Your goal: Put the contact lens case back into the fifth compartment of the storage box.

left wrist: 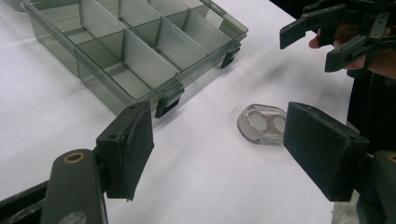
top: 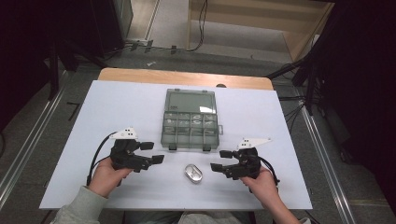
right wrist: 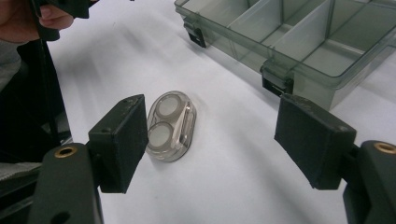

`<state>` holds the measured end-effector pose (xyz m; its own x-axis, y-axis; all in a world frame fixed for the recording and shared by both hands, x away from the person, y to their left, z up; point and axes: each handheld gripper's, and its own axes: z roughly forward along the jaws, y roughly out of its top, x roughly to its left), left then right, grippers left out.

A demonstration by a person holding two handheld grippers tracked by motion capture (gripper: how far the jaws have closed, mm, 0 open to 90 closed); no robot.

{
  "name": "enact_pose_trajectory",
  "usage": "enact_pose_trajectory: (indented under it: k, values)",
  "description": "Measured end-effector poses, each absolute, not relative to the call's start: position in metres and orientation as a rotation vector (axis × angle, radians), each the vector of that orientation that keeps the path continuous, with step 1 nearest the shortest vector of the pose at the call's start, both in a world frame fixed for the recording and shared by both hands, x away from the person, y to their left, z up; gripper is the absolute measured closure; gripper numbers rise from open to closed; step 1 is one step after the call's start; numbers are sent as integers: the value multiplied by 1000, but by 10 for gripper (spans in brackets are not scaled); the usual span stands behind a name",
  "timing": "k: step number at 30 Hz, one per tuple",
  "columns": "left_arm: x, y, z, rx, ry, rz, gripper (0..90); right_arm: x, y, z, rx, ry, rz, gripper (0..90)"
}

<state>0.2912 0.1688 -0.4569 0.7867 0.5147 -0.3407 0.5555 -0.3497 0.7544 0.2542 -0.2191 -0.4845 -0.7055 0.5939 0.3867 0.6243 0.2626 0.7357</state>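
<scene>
We're looking down on a white table (top: 116,112), and right at its centre sits a smoky clear compartment box (top: 190,120), lid thrown open toward 12 o'clock, latches facing us at 6. Some of its small compartments hold little pale pieces, too small for us to make out.

Just off the box at 6 o'clock, lying flat on the table and apart from it, we have a small clear oval case (top: 193,173) with two round pale wells side by side. In the left gripper view the oval case (left wrist: 261,123) lies between that gripper's two black jaws but farther out, nothing touching it. In the right gripper view the oval case (right wrist: 170,126) sits just beyond the inner face of one jaw, and we can't tell whether they touch.

At 9 o'clock from the case we see the left gripper (top: 152,152), held in the person's left hand (top: 107,176), jaws spread wide and holding nothing, pointing toward 3 o'clock. At 3 o'clock from the case is the right gripper (top: 220,160), in the right hand (top: 261,182), pointing back toward 9, jaws likewise parted and empty. The two grippers face each other across the case, both near the table's 6 o'clock edge.

From the left gripper view, the right gripper (left wrist: 308,46) shows up at 1 o'clock, fingers (left wrist: 343,33) wrapped around it.
</scene>
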Motion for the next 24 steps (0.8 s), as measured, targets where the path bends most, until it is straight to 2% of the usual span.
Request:
enact_pose_trajectory:
  k: [24]
  values:
    - [273,189,-463,2019,849,-21,250,259,-202,-485,-1106,-2495,-1438,239]
